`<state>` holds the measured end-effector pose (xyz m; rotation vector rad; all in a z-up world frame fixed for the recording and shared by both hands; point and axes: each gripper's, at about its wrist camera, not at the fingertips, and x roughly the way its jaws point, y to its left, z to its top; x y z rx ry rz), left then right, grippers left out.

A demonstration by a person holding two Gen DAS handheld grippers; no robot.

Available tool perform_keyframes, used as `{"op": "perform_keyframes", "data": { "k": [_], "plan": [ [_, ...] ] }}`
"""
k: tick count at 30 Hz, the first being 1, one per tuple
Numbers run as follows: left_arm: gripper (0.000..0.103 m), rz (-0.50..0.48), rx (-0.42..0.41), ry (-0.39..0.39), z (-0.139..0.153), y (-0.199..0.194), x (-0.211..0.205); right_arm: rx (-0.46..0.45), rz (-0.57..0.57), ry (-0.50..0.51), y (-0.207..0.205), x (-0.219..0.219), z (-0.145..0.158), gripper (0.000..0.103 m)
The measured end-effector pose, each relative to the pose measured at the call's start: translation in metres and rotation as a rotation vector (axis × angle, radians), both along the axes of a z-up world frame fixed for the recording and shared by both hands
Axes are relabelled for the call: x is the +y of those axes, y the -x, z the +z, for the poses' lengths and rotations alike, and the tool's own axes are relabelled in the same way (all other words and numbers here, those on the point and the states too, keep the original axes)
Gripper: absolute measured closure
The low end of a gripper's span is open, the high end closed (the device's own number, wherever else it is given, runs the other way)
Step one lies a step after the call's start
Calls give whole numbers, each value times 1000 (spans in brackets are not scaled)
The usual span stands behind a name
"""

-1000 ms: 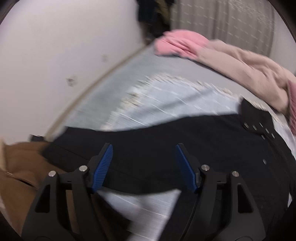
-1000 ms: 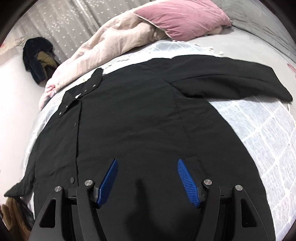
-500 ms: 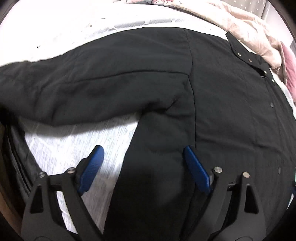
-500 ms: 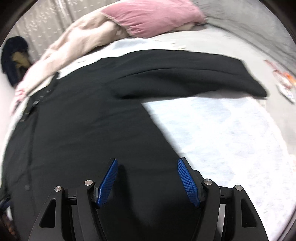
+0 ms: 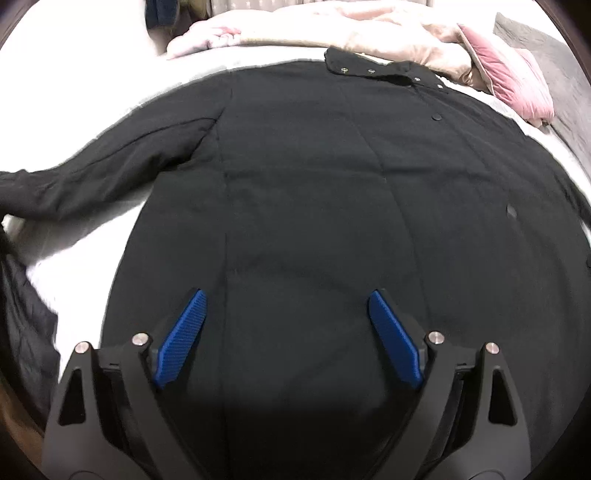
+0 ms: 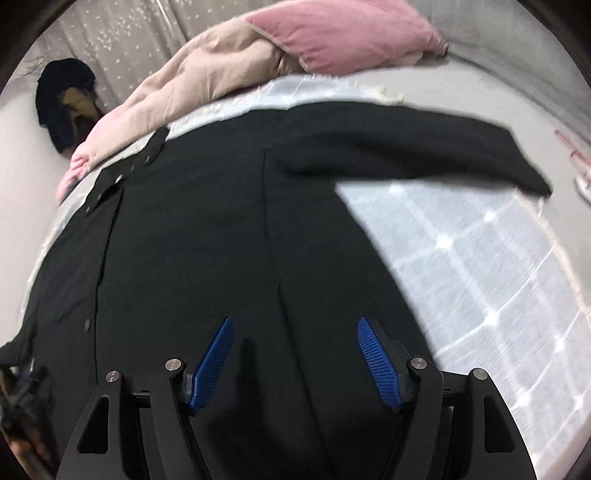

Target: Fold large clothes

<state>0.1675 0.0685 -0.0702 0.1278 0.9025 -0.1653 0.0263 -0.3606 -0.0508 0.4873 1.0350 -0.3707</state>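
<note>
Swung round from the coat's sleeve and the bed edge, the left gripper (image 5: 286,302) now looks down over the black coat's (image 5: 332,206) body; its jaws have just been opening and stand wide, blue pads (image 5: 181,336) clear of the cloth, nothing held; the right gripper (image 6: 293,332) has drifted little, jaws just widening a touch, moderately apart, empty, above the coat's lower panel; the coat lies flat, front up, on a white checked sheet (image 6: 480,266), sleeves spread to both sides; beyond its collar lie a beige quilt (image 6: 207,81) and pink pillow (image 6: 343,33).
</note>
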Motion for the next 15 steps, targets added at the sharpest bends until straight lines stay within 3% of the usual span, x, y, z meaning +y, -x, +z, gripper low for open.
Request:
{"op": "perform_keyframes", "data": {
  "k": [6, 11, 15],
  "plan": [
    [7, 8, 28, 68, 4, 21, 18, -111, 196, 145, 30, 25, -9, 27],
    [4, -6, 28, 71, 1, 46, 20, -144, 196, 108, 57, 20, -6, 26],
    [2, -29, 28, 40, -4, 64, 15, -95, 242, 133, 76, 20, -3, 26]
  ]
}}
